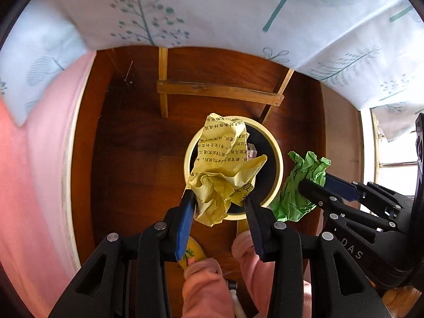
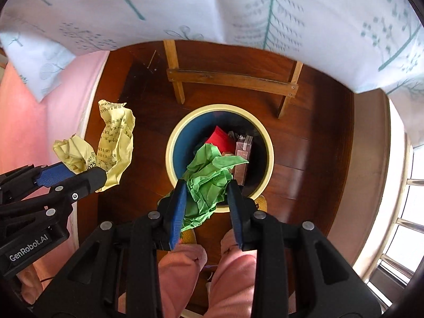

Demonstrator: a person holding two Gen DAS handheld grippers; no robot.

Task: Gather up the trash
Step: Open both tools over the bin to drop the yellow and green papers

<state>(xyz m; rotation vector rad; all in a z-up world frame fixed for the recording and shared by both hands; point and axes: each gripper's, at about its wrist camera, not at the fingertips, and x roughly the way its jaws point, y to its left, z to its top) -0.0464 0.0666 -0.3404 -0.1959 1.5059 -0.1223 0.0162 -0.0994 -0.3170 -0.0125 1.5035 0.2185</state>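
Left gripper clamped on crumpled yellow paper with printed text, held above bin rim. Right gripper clamped on crumpled green paper — over bin mouth. Bin: cream rim, dark inside, on wood floor; red item and small box inside. Patterned cloth hanging behind — pink trouser legs below.

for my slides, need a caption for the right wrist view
Right gripper holds crumpled green paper above the bin.
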